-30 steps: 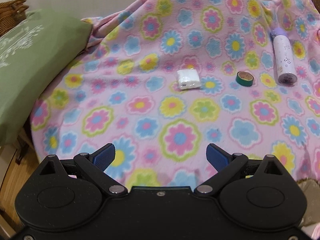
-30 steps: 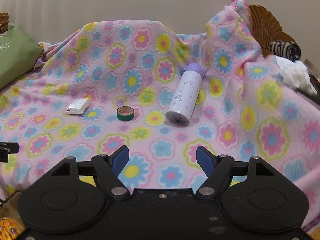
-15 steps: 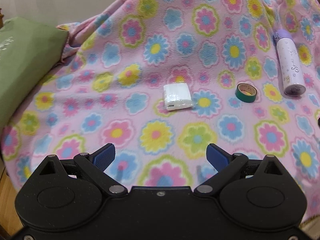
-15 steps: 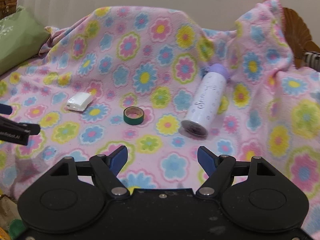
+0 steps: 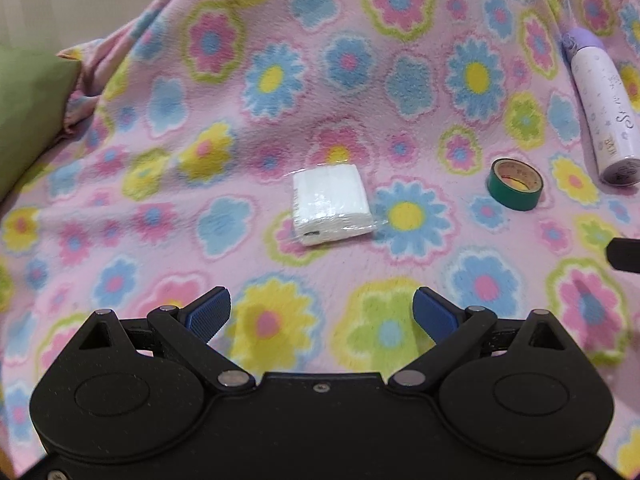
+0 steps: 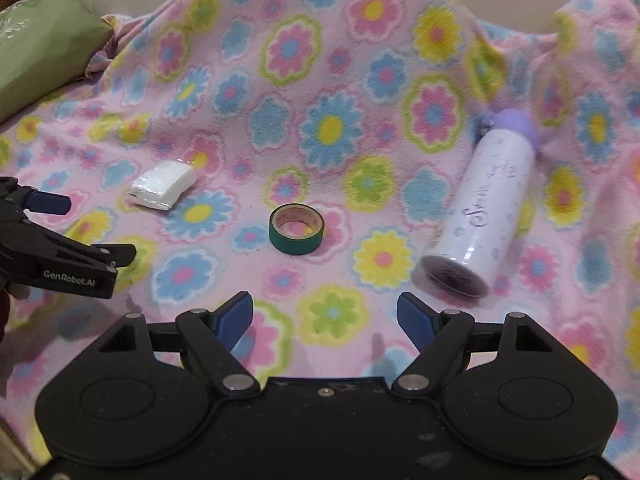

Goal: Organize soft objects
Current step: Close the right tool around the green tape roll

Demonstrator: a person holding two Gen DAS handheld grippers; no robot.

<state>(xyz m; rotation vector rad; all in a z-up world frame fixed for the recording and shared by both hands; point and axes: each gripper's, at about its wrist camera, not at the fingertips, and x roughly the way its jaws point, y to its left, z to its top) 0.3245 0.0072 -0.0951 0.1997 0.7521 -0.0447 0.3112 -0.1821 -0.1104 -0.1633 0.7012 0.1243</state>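
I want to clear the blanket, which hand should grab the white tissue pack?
Left. The left gripper is open with the tissue pack straight ahead; from the right gripper, it lies far off to the left.

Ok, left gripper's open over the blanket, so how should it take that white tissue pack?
Grip the tissue pack across its two long side faces, coming from the near short end. It lies flat on the blanket, almost centred ahead of the left gripper, and looks narrower than the open fingers, with clear blanket on both sides.
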